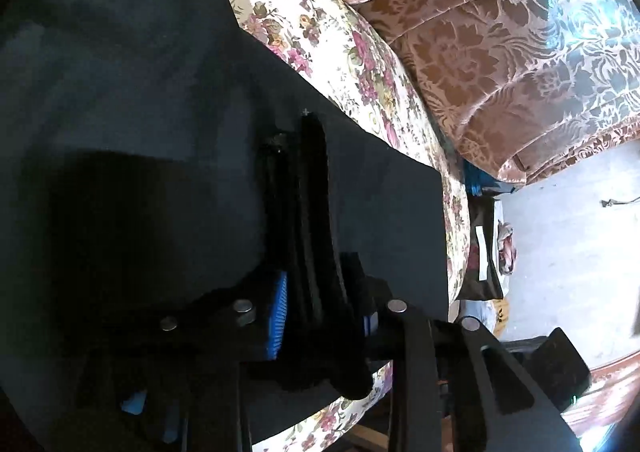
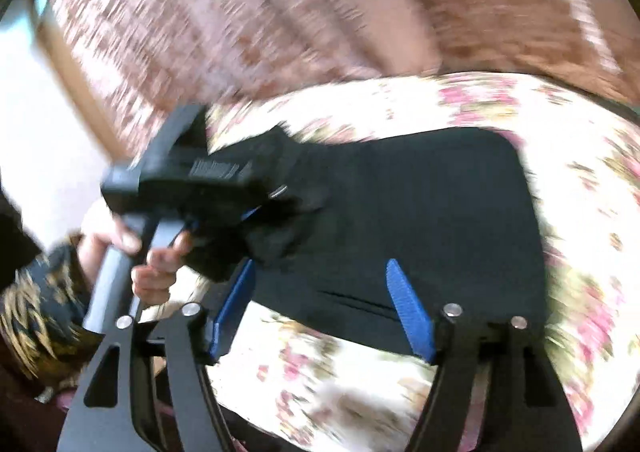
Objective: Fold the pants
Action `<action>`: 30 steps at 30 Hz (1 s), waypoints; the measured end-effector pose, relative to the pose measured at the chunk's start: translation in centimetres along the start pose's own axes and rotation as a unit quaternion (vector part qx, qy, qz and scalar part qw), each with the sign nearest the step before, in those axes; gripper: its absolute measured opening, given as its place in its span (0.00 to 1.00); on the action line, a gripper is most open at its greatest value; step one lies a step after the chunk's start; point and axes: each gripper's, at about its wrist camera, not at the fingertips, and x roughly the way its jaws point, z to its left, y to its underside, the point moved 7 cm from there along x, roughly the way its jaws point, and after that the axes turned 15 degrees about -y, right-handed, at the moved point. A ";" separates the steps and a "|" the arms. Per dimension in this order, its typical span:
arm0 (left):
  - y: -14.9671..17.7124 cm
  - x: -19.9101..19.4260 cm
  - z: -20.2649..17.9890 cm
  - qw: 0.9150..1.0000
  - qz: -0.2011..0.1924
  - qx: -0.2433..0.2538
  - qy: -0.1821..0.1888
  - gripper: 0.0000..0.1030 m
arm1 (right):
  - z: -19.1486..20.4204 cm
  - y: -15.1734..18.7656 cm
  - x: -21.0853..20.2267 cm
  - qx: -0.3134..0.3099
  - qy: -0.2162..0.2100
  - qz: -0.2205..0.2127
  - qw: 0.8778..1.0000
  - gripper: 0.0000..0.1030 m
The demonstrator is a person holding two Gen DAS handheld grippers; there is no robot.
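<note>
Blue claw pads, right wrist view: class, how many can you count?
2. One blue pad lower left, by the pants' edge; the other lower right, over the pants. The other claw's pads are mostly hidden.

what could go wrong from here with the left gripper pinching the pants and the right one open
The left gripper is clamped on a thick bunch of the black pants at their edge; pulling could drag the flat folded part out of shape. The right gripper hangs open over the pants holding nothing, so nothing pins the fabric down. The pants reach near the edge of the floral cushion and might slide off.
</note>
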 end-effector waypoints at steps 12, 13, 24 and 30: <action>-0.8 -5.4 -5.6 0.995 -0.050 0.052 0.073 0.15 | -6.9 4.9 -2.1 0.101 0.130 -0.009 0.986 0.79; -0.8 -6.1 -6.4 0.993 -0.055 0.060 0.081 0.15 | -7.2 4.6 -1.9 0.103 0.138 -0.014 0.985 0.72; 0.7 -3.7 -0.3 0.994 -0.064 0.072 -0.049 0.12 | -10.0 5.3 -1.4 0.126 0.156 -0.014 0.980 0.37; 2.2 -2.5 1.8 0.990 -0.088 0.091 -0.070 0.12 | -9.8 5.1 -2.6 0.098 0.155 0.046 0.982 0.69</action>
